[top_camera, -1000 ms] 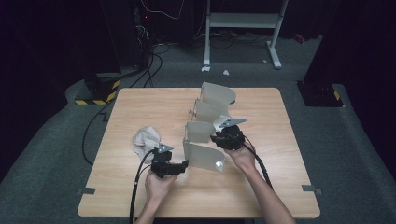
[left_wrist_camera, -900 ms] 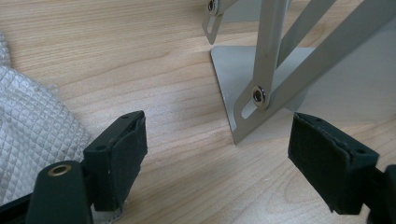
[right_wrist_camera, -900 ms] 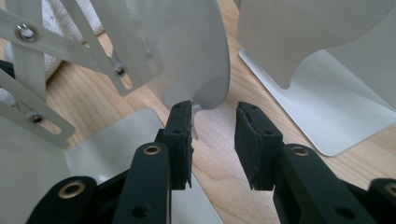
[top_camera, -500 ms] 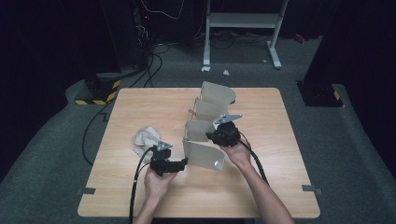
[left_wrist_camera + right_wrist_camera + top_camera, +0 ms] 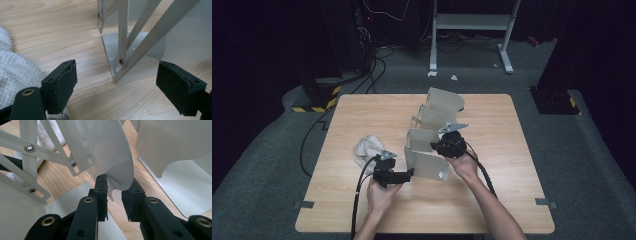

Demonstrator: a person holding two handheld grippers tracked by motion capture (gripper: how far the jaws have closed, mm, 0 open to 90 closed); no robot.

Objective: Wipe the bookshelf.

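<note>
Overhead, a pale metal folding rack (image 5: 432, 135) stands mid-table (image 5: 512, 150). Left gripper (image 5: 117, 82) gapes wide at its base corner; right gripper (image 5: 115, 195), jaws just closing, flanks a curved divider edge, contact unclear.

High view looks down from six o'clock; both gripper views sit close, sharing the folding rack (image 5: 432, 140) (image 5: 125, 37) (image 5: 75, 150)

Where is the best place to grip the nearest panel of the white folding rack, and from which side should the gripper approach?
Probably the nearest panel's thin upright edge, approached from the person's side with one jaw on each face. The panel stands upright as a flat sheet, so it slides between the jaws. Its riveted crossbars are best avoided. The right gripper already straddles a neighbouring panel this way.
</note>
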